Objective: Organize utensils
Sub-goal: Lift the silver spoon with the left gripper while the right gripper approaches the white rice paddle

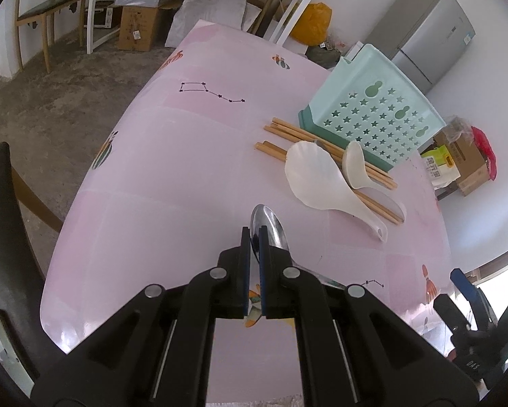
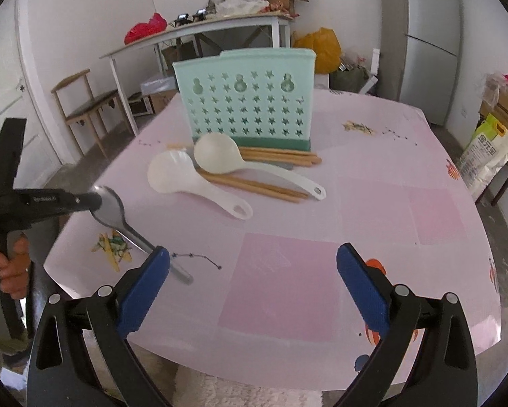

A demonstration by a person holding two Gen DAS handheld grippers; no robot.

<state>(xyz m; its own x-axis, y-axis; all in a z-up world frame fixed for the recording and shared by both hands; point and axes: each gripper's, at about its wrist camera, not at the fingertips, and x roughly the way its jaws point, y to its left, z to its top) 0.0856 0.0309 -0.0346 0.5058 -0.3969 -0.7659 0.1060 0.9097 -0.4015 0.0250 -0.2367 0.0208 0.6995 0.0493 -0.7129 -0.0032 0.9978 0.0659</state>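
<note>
Gripper [image 1: 254, 237] on shiny steel spoon [image 1: 270, 229]

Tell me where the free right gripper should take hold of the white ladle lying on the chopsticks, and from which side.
Grip the ladle on its flat handle, probably near the end with the hanging hole, coming down from above. There it rests across the chopsticks, slightly raised off the table, leaving room for the fingers. The round bowl looks too wide and smooth. The right gripper is open and empty.
</note>
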